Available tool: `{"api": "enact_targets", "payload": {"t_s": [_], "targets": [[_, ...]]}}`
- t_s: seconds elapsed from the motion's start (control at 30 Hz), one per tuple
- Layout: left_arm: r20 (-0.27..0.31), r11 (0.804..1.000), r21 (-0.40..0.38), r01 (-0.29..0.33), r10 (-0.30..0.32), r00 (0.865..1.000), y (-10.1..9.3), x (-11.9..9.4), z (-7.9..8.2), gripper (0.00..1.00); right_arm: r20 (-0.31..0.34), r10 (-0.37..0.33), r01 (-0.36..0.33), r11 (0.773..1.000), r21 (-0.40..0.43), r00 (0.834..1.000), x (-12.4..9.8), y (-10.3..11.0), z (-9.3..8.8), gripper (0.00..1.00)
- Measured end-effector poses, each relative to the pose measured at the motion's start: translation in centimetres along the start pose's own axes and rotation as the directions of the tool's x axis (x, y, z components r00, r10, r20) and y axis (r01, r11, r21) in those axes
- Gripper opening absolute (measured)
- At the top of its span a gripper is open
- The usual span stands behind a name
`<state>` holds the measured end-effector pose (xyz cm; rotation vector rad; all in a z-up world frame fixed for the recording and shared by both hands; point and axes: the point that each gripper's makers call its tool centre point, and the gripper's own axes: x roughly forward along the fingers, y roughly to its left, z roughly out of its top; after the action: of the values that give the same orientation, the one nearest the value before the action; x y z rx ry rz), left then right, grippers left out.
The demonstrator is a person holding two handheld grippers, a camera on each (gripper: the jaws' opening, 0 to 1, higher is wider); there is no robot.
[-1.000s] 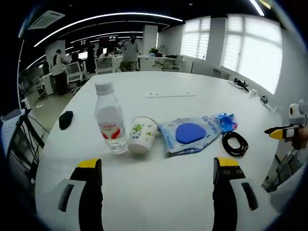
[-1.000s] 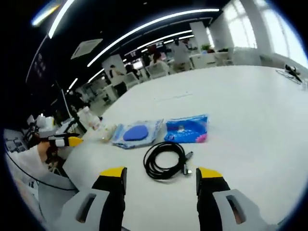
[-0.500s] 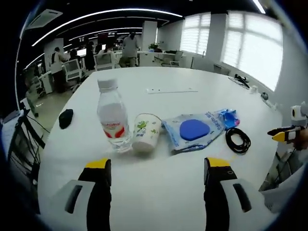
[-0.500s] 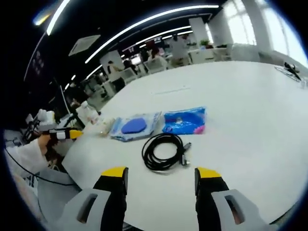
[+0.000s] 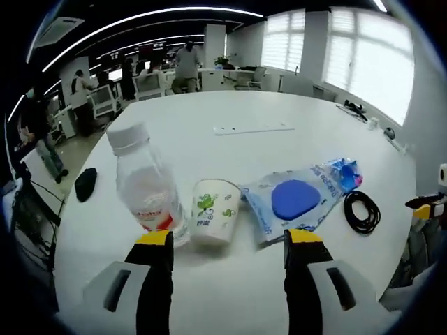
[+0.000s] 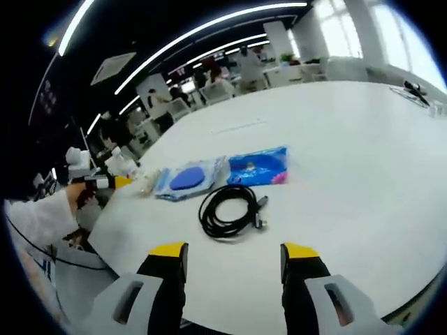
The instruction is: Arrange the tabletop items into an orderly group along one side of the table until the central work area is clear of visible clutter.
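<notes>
my left gripper (image 5: pixel 228 241) hangs over the near edge of the desk (image 5: pixel 230 143), jaws spread wide with nothing between them. just past its tips stand a clear water bottle (image 5: pixel 145 185) and, right beside it, a paper cup (image 5: pixel 212 211). next along the near edge lies a clear bag with a blue disc (image 5: pixel 295 200), then a blue packet (image 5: pixel 342 174), then a coiled black cable (image 5: pixel 362 211). a small black object (image 5: pixel 85 184) sits by the left edge.

my right gripper (image 6: pixel 233 252) is also wide apart and holds nothing; i see the cable (image 6: pixel 227 210) just ahead of it, the blue packet (image 6: pixel 258 167) and disc bag (image 6: pixel 188 179) beyond.
</notes>
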<state>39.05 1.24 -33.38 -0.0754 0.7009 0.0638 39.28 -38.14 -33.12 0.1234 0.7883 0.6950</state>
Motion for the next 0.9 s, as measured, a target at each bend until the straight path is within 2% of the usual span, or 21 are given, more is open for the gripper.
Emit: {"api": "enact_targets", "payload": {"t_s": [0.13,0.27,0.37,0.5,0.57,0.63,0.73,0.83,0.9], "targets": [[-0.033,0.999,0.032,-0.006,0.008,0.999,0.6,1.5,0.3,0.59,0.002,-0.007,0.007,1.000,0.020,1.000,-0.2,-0.6,0.0,0.54],[-0.070,0.999,0.045,-0.011,0.014,0.997,-0.2,2.2,0.1,0.53,-0.005,-0.013,0.014,1.000,0.028,1.000,0.1,-0.9,-0.3,0.54],[-0.078,0.999,0.045,-0.011,0.014,0.997,-0.6,2.7,0.2,0.54,-0.007,-0.015,0.015,0.999,0.038,1.000,0.1,-1.0,-0.4,0.54],[-0.106,0.998,0.069,-0.015,0.022,0.994,-0.3,3.5,-0.6,0.57,-0.007,-0.020,0.020,0.998,0.052,1.000,-0.1,-1.2,-0.5,0.54],[-0.122,0.997,0.069,-0.020,0.028,0.992,-0.3,3.9,-1.1,0.56,-0.006,-0.018,0.019,0.998,0.067,1.000,0.2,-1.2,-0.7,0.54],[-0.138,0.997,0.073,-0.017,0.027,0.990,-0.9,3.9,-0.8,0.54,-0.006,-0.019,0.019,0.997,0.071,1.000,0.2,-1.1,-0.8,0.54],[-0.191,0.997,0.076,-0.014,0.028,0.981,-0.1,4.9,-2.3,0.52,-0.014,-0.018,0.019,0.997,0.072,1.000,0.3,-1.2,-1.0,0.54],[-0.200,0.998,0.058,-0.024,0.036,0.979,-0.3,4.6,-2.8,0.50,-0.014,-0.016,0.017,0.996,0.083,1.000,0.3,-1.1,-1.0,0.53],[-0.220,0.998,0.052,-0.034,0.044,0.974,0.1,4.9,-3.7,0.45,-0.018,-0.013,0.015,0.996,0.089,1.000,0.1,-1.5,-1.2,0.53]]}}
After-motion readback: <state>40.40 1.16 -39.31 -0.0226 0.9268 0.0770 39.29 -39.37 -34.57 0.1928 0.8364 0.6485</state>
